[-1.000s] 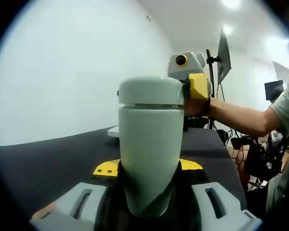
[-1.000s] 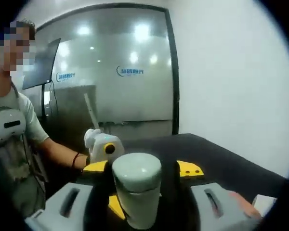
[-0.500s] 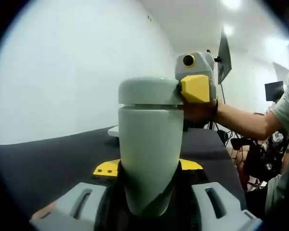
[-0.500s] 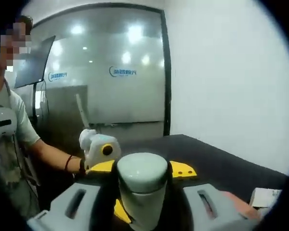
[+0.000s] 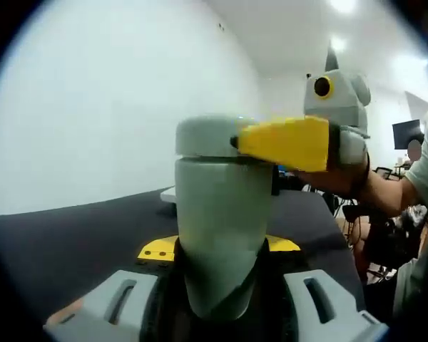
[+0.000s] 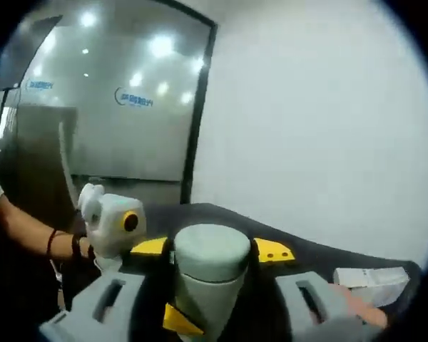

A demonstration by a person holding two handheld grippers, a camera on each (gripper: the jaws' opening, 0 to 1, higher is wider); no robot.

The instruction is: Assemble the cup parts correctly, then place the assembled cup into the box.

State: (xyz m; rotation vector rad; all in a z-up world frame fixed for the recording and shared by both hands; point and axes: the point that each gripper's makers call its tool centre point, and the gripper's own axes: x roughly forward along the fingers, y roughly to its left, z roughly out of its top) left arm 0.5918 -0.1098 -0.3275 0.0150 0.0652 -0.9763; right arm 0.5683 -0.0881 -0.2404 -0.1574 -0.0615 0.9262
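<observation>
Green cup (image 5: 221, 228): clamped between left gripper (image 5: 217, 296) jaws.
Lid (image 5: 214, 135): pinched by right gripper (image 5: 289, 142).
Risk: uneven twist could cross-thread lid.

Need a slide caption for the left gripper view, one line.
Left tongs grip the pale green cup while right tongs clamp its lid.

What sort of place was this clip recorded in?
Probably an office or lab set up for recording: a black-covered table, plain white walls, a glass partition with printed lettering, and ceiling lights.
</observation>
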